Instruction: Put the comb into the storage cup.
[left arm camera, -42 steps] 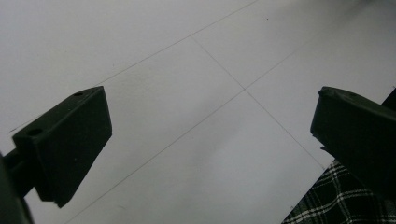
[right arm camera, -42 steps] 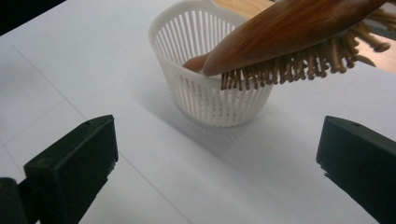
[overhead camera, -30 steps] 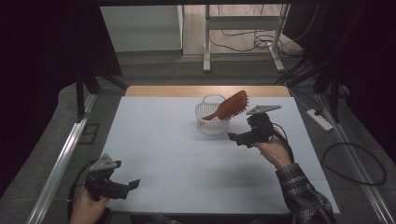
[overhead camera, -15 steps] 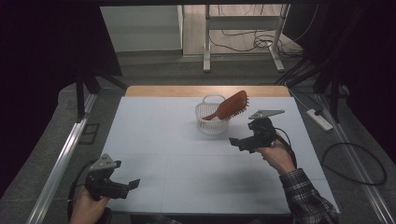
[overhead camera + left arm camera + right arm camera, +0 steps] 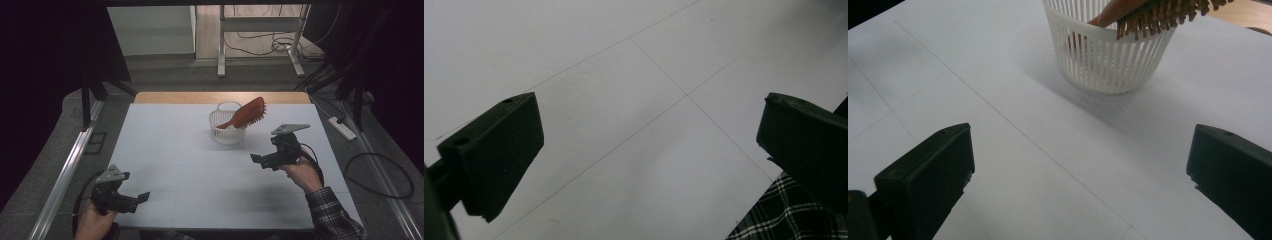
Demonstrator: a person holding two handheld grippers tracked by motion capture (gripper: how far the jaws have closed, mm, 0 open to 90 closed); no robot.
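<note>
At the lower left of the high view, the left gripper (image 5: 143, 197) is black with blocky square-ended jaws and a grey three-cornered plate on top. The right gripper (image 5: 256, 159), right of centre, matches it, trailing a black cable. A dark plaid sleeve (image 5: 334, 219) covers the person's right forearm.

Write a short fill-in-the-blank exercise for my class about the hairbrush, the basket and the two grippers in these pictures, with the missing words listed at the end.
1. The brown hairbrush stands with its handle down inside the white ______.
2. The basket has slatted walls and stands on the ______ table.
3. The jaws of the right gripper stand wide ______, with nothing between them.
4. The left gripper is held over the ______ edge of the table, far from the basket.

Missing words: basket; white; open; near
</note>
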